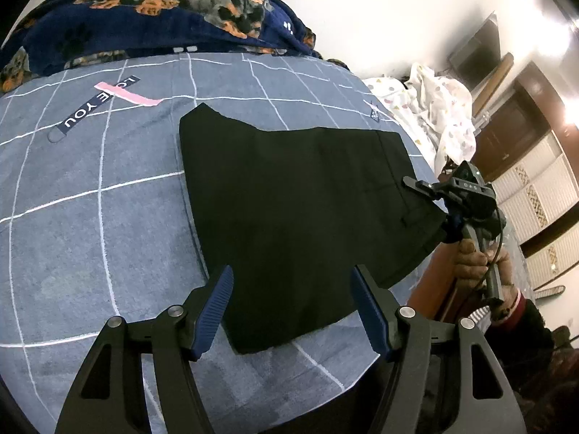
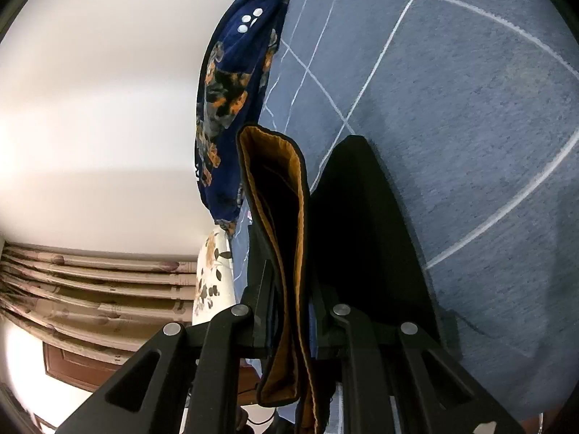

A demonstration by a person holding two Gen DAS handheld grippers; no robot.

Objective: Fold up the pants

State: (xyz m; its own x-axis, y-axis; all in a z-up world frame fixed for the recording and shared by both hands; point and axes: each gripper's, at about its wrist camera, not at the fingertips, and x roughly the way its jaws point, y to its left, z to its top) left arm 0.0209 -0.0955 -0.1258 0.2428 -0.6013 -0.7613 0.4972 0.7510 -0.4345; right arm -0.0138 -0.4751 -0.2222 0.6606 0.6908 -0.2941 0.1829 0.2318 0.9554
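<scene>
Black pants (image 1: 289,188) lie folded and flat on the grey-blue checked bedcover (image 1: 90,217). My left gripper (image 1: 291,275) hovers over their near edge, open, its blue pads (image 1: 213,311) apart with nothing pressed between them. My right gripper (image 1: 419,186), held by a hand (image 1: 470,260), is at the pants' right edge. In the right wrist view that gripper (image 2: 289,282) is shut on a lifted band of the pants with a brown lining (image 2: 275,199). The rest of the black cloth (image 2: 362,217) lies on the bedcover (image 2: 470,108) beside it.
A navy blanket with a dog print (image 1: 163,11) is bunched along the far side of the bed. A white spotted cloth (image 1: 434,108) lies at the right. Dark wooden doors and white cabinets (image 1: 542,181) stand beyond the bed's right edge. Curtains (image 2: 90,282) hang at the left.
</scene>
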